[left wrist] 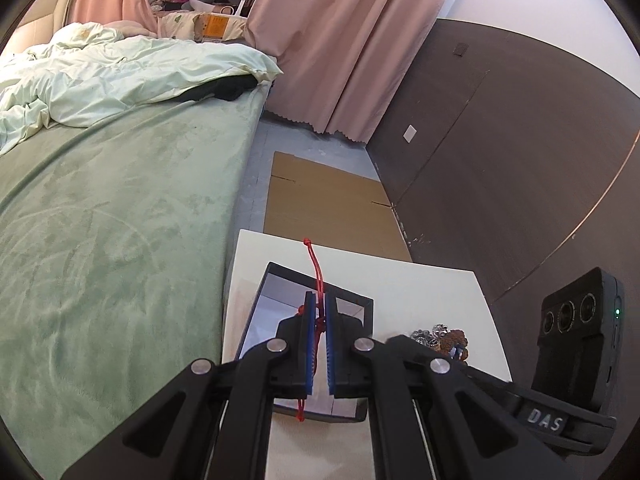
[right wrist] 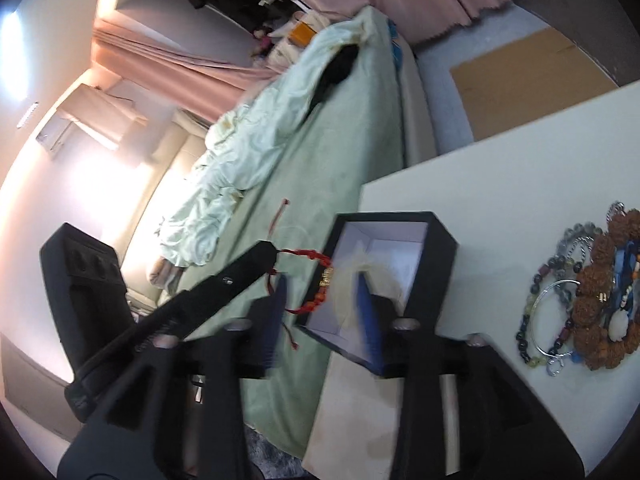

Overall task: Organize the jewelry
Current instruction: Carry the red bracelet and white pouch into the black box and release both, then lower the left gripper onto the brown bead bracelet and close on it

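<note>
The box (right wrist: pixel 396 236) is set on the surface (right wrist: pixel 520 184), just ahead of the right tool (right wrist: pixel 324 304), at the edge nearest the bed (right wrist: pixel 312 168). The bracelet (right wrist: pixel 320 280) is held over the box's rim by the left tool (right wrist: pixel 272 250). The jewelry pile (right wrist: pixel 592 292) is spread to the right of the right tool.

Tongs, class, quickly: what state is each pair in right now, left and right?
Left tongs: closed on the red bracelet.
Right tongs: open, holding nothing.
</note>
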Tool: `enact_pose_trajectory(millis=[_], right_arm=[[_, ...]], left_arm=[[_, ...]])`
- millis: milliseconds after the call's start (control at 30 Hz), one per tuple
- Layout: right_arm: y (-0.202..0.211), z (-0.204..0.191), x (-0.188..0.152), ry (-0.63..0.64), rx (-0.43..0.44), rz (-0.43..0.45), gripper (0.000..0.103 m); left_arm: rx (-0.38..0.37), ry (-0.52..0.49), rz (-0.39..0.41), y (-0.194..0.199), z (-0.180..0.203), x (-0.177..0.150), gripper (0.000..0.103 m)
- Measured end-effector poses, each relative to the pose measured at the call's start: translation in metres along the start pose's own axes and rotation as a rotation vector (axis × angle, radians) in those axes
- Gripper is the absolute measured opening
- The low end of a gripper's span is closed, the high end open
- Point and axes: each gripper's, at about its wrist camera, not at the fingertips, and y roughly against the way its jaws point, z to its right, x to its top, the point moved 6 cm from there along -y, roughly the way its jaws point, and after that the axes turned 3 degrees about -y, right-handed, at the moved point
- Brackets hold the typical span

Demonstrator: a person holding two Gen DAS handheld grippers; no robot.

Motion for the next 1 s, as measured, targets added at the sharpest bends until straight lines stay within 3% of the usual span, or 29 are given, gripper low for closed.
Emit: enact_pose_trajectory(millis=[33,67,100,200,233,267,300,333,433,1000], right_arm=[[0.003,0.003,0.002,0.002,-0.011,0.007,0.061],[0.007,0.005,0.005,0.004,-0.025,0.028,0.082],[0.013,0.006,0.008,0.009,-0.034,0.054,0.088],[0.023,0.013,0.012,0.012,-0.051,0.066,0.088],[0.026,0.017,0.014,0.010,-0.064,0.073,0.088],[0.030,0.020,0.015,0.009,-0.077,0.078,0.088],[0.034,0.024,0.016,0.007,-0.100,0.084,0.088],[0.036,0.026,0.016,0.005,-0.112,0.086,0.088],[0.045,0.040,0.015,-0.016,-0.159,0.094,0.088],[0.115,0.062,-0.008,-0.043,-0.288,0.149,0.088]], left_arm=[[-0.002,0.003,-0.003,-0.002,0.000,0.001,0.002],[-0.004,0.004,-0.006,-0.004,-0.001,0.001,0.002],[-0.008,0.003,-0.009,-0.006,-0.001,0.001,0.002],[-0.026,0.000,-0.019,-0.012,0.005,0.001,0.004],[-0.028,0.000,-0.029,-0.015,0.007,0.000,0.012],[-0.027,0.000,-0.035,-0.017,0.007,0.001,0.023],[-0.017,0.004,-0.041,-0.019,0.007,0.000,0.065],[-0.002,0.007,-0.021,-0.017,0.007,0.001,0.096],[0.004,-0.016,0.051,-0.006,0.012,0.007,0.095],[0.029,-0.084,-0.004,0.005,0.033,-0.025,0.095]])
